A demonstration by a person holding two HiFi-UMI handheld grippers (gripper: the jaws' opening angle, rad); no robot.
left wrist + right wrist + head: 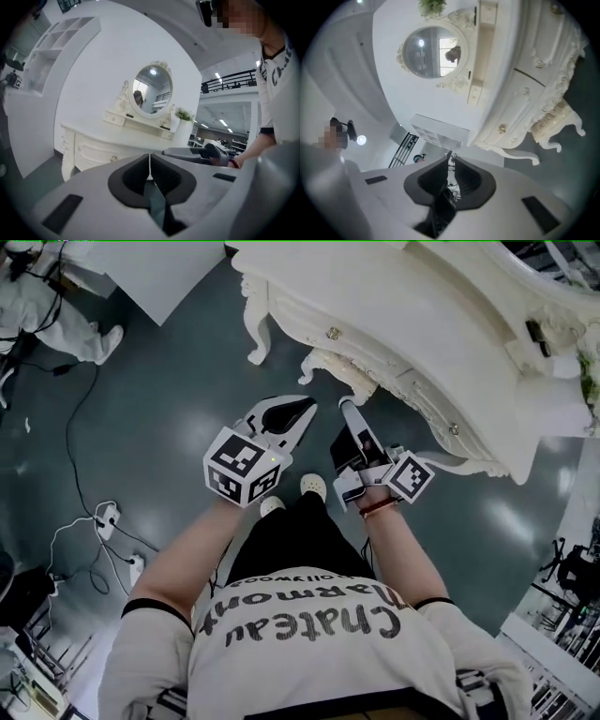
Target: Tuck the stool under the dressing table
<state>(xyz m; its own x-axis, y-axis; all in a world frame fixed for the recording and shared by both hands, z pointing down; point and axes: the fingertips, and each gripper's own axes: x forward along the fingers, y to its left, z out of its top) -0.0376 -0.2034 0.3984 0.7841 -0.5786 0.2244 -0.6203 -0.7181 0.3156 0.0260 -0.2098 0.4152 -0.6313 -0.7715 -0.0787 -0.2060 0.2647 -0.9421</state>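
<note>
The white carved dressing table (422, 334) fills the upper right of the head view. A cream carved stool (342, 371) shows partly from under its front edge; the right gripper view shows the stool's fringed edge and curved leg (553, 117) beneath the drawers. Both grippers are raised in front of the person, away from the stool. My left gripper (307, 409) is shut with nothing in it, its tips (150, 164) meeting, and it points at the table (117, 140). My right gripper (347, 406) is also shut and empty (451, 158).
An oval mirror (152, 91) and a small plant (183, 114) stand on the table. Cables and power strips (108, 521) lie on the dark floor at the left. A person in white (56, 306) is at the top left, next to a white panel (159, 273).
</note>
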